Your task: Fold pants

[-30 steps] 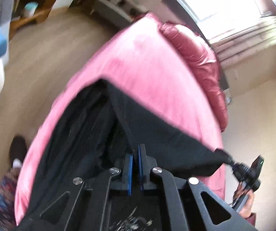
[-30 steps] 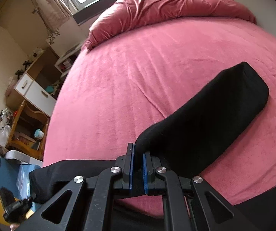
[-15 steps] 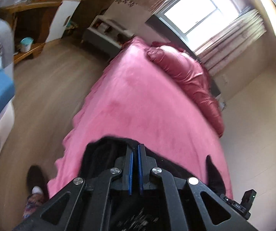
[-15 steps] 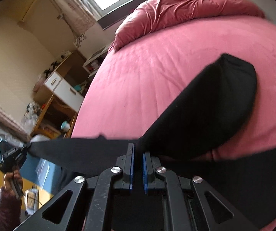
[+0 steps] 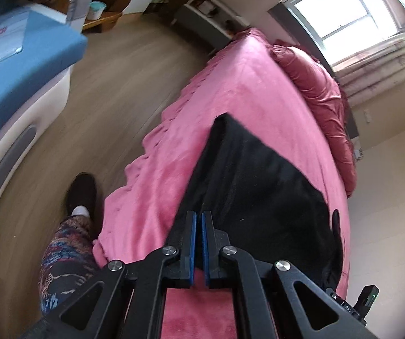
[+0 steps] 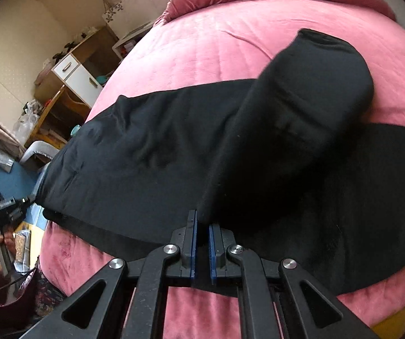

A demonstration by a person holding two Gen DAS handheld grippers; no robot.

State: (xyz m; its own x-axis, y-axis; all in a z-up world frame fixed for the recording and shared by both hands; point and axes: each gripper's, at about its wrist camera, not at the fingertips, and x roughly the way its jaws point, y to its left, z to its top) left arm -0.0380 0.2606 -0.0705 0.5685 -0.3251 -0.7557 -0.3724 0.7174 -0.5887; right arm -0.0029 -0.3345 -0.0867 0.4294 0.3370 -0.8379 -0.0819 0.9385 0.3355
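The black pants [image 6: 174,152], hanging above the pink bed [image 6: 202,48] a second ago, are now being lowered onto it, one leg doubled over. Cloth is being pinched in the closed right gripper [image 6: 203,243] and closed left gripper [image 5: 198,243]. If released unevenly, the fold could be left bunched or crooked.

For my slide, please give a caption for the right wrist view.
Right gripper shut on black pants spread over a pink bed.
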